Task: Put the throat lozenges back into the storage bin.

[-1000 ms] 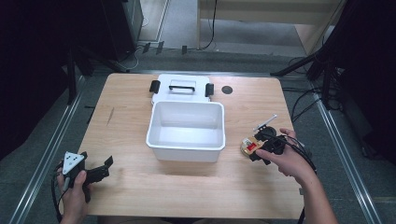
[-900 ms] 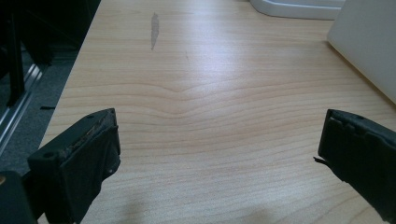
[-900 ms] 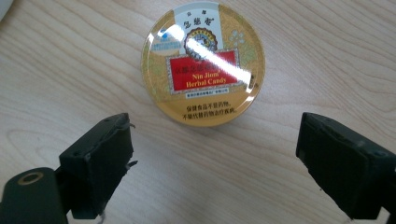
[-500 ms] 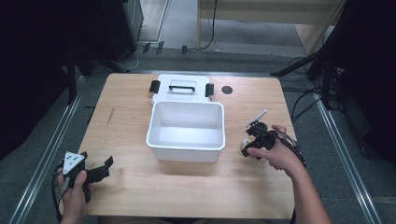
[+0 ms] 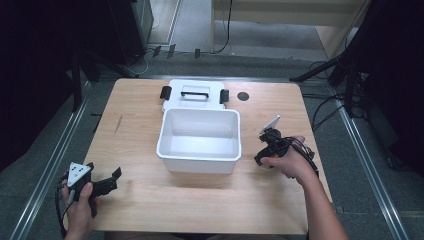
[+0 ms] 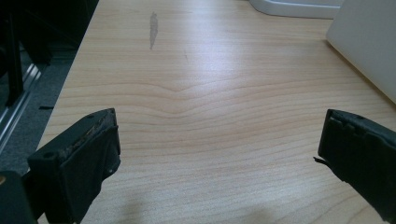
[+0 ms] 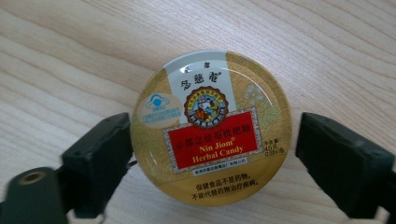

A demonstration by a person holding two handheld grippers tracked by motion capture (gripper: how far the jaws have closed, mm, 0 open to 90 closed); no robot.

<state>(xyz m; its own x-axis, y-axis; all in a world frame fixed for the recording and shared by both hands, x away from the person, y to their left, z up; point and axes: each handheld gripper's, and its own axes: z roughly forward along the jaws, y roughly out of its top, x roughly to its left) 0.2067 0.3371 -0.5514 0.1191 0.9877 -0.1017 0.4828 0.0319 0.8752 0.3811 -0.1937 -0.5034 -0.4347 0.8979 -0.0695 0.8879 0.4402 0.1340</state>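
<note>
A round gold tin (image 7: 212,126) with a red "Nin Jiom Herbal Candy" label lies flat on the wooden table (image 5: 150,210). My right gripper (image 7: 215,158) points down over it, one jaw on each side. The jaws have just been closing: the left pad (image 7: 105,158) meets the tin's rim and a thin gap remains at the right pad (image 7: 336,163). In the high view this gripper (image 5: 267,150) sits right of the white tub (image 5: 200,162), covering the tin. My left gripper (image 5: 114,180) rests at the table's front left, open and holding nothing (image 6: 219,154).
The white tub stands empty at the table's middle, its lid (image 5: 195,95) with black clips flat behind it. A small black disc (image 5: 243,96) lies at the back right. The tub's side wall (image 6: 369,42) shows in the left gripper view.
My right gripper has moved left toward the tub and come down over the tin, which showed beside it earlier. The left hand and gripper stayed where they were.
</note>
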